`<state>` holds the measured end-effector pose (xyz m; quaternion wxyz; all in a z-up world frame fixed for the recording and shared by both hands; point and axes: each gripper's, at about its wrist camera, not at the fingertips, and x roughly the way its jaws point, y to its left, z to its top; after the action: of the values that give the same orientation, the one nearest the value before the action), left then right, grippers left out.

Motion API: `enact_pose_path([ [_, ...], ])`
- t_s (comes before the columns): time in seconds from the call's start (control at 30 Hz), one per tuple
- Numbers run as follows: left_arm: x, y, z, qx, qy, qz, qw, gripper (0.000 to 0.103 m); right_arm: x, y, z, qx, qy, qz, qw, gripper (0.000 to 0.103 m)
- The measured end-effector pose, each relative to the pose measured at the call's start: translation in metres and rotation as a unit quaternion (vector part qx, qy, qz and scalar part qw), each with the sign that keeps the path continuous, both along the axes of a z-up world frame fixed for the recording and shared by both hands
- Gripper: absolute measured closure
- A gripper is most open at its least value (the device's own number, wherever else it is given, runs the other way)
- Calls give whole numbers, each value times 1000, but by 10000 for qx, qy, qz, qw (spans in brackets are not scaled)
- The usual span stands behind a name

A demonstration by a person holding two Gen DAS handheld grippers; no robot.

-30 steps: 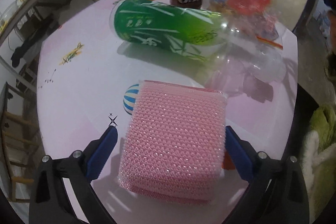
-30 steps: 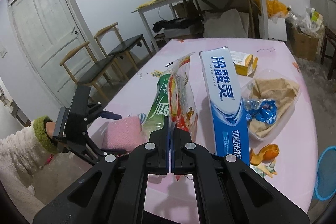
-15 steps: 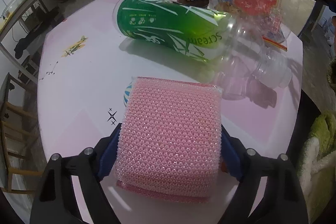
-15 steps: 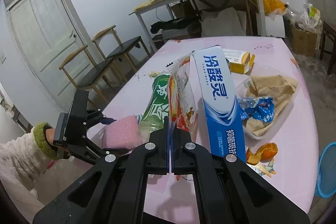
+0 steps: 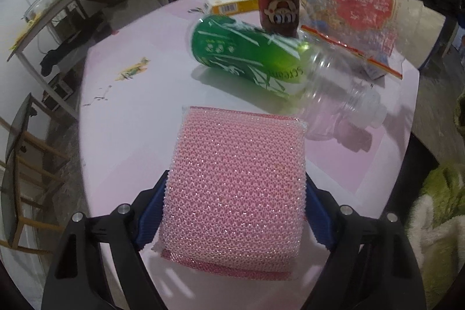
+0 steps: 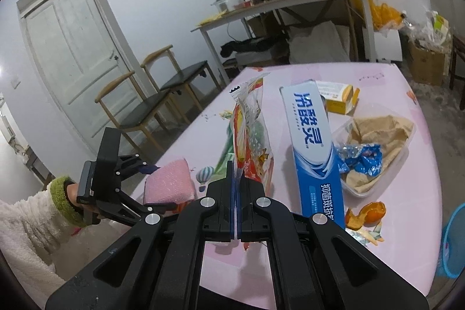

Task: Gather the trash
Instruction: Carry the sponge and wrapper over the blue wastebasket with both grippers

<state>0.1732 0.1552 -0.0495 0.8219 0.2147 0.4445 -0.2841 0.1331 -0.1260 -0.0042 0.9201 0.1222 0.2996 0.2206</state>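
Spreading across both views, the pink surface (image 6: 377,237) carries the clutter: a green bottle (image 5: 250,54) lies on its side toward the middle, a toothpaste box (image 6: 315,153) leans up past it, and orange peel (image 6: 367,212) sits near the right edge. The pink scouring sponge (image 5: 235,188) is at the near left edge, and the left gripper (image 5: 235,211) has just closed its jaws onto the sponge's sides, where a second ago they stood clear of it. The sponge now looks raised off the surface (the striped balloon print it covered shows in the right view). The right gripper (image 6: 235,182) stays clamped on a clear snack bag (image 6: 251,135), so the sponge probably goes in next.
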Motion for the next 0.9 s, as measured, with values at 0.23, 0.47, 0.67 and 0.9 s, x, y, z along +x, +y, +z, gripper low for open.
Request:
enact_pose_path([
  [0.23,-23,-7,50,-407,-323,31,9986,22,-31,-16,21,208,-483,-17,9986,103],
  [0.47,-45,-69,100,-940,-421,-610,9928,22,-79,-72,37,361,-922,-698,9926,103],
  [0.67,-52,-180,132,-1417,-244,-1581,9769,21,-134,-155,37,265,-1029,-2037,9733,103],
  [0.9,-42,-353,132,-1379,556,-2234,9633,20,-192,-261,-2,307,-554,-3735,9255,103],
])
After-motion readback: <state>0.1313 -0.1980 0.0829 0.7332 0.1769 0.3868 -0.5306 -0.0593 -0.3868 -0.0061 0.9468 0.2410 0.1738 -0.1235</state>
